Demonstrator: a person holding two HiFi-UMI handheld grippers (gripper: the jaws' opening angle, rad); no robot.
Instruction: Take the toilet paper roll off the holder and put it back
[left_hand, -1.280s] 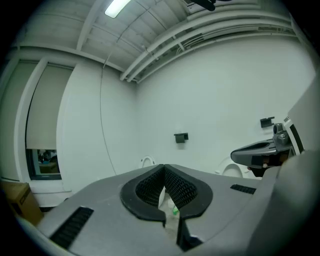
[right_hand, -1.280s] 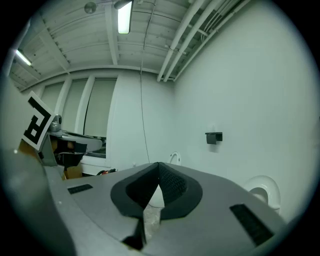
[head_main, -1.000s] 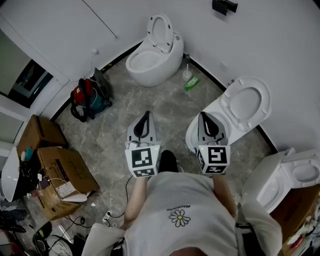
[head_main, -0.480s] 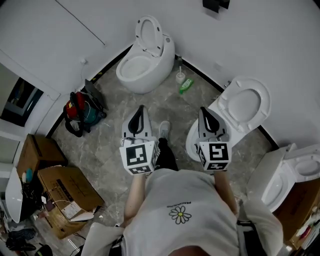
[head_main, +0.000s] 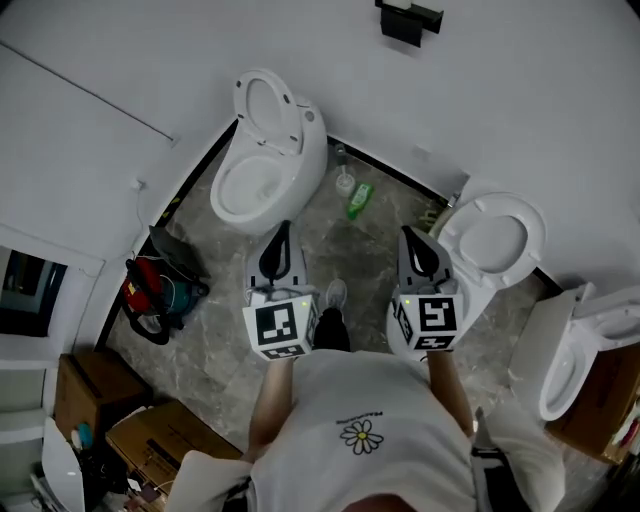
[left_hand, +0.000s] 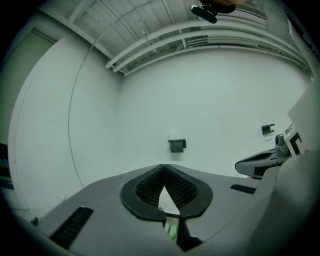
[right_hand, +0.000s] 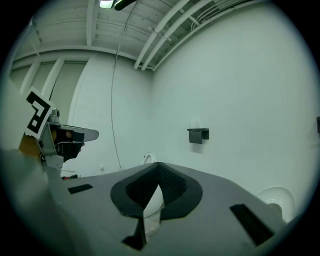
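Observation:
A black toilet paper holder (head_main: 405, 20) is fixed on the white wall far ahead. It shows again in the left gripper view (left_hand: 176, 145) and the right gripper view (right_hand: 198, 135). A pale shape on top of it may be the roll; it is too faint against the wall to tell. My left gripper (head_main: 283, 226) (left_hand: 163, 166) and right gripper (head_main: 405, 231) (right_hand: 158, 163) point level at that wall, side by side, well short of the holder. Both pairs of jaws meet at the tips with nothing between them.
A white toilet (head_main: 260, 170) with its lid up stands at the left by the wall. Another toilet (head_main: 495, 240) is just right of my right gripper, a third (head_main: 580, 350) at the far right. A green bottle (head_main: 358, 200) and a brush (head_main: 343, 180) sit by the wall. A red bag (head_main: 150, 295) lies left.
Both grippers have travelled forward across the floor toward the wall, and the holder and toilets now sit nearer. The boxes at the left have slid back out of view. Jaws stay shut.

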